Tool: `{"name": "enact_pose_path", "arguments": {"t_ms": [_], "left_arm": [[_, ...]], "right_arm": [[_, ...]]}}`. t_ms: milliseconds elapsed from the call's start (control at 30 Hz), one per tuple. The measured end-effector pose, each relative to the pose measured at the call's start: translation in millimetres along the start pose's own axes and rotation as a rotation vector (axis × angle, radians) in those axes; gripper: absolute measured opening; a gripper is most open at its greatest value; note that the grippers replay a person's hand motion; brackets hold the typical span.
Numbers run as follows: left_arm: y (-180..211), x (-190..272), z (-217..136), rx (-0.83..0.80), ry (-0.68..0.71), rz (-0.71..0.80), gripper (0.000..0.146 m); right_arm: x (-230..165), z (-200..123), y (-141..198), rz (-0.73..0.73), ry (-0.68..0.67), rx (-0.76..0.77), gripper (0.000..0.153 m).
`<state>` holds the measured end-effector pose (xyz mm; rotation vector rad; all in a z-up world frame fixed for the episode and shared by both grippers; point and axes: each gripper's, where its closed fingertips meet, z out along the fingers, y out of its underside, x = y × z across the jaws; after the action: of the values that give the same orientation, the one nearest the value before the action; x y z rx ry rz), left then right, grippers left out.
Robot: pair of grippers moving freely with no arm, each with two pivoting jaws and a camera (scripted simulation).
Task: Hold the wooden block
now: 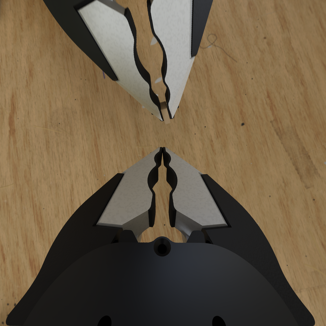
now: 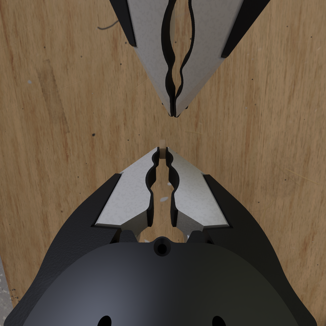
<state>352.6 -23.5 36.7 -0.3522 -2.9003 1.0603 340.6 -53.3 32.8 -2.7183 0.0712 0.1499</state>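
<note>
The wooden block point(image 2: 162, 150) is a small, thin, pale piece pinched upright between the tips of my right gripper point(image 2: 162, 147), which is shut on it; its far end sticks out a little past the tips. In the left wrist view the same block point(image 1: 165, 111) shows between the tips of the right gripper point(image 1: 165, 119), which points toward me. My left gripper point(image 1: 162, 147) is shut and empty, tips touching, a short gap from the block. It also shows in the right wrist view point(image 2: 173, 115), facing the block head-on.
Both grippers hover over a wooden tabletop point(image 1: 70, 123) with dark specks. A thin dark thread point(image 1: 217, 45) lies on it beside the right gripper and also shows in the right wrist view point(image 2: 107, 26). A grey floor strip point(image 2: 4, 291) shows at the table edge.
</note>
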Motion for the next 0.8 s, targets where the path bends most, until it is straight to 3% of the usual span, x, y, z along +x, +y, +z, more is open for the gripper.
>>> {"name": "enact_pose_path", "arguments": {"t_ms": [800], "left_arm": [[-7,15,-13,0.049,-0.004,0.045,0.000]], "right_arm": [[-1,1,0,0.058,-0.055,-0.044,0.006]]}}
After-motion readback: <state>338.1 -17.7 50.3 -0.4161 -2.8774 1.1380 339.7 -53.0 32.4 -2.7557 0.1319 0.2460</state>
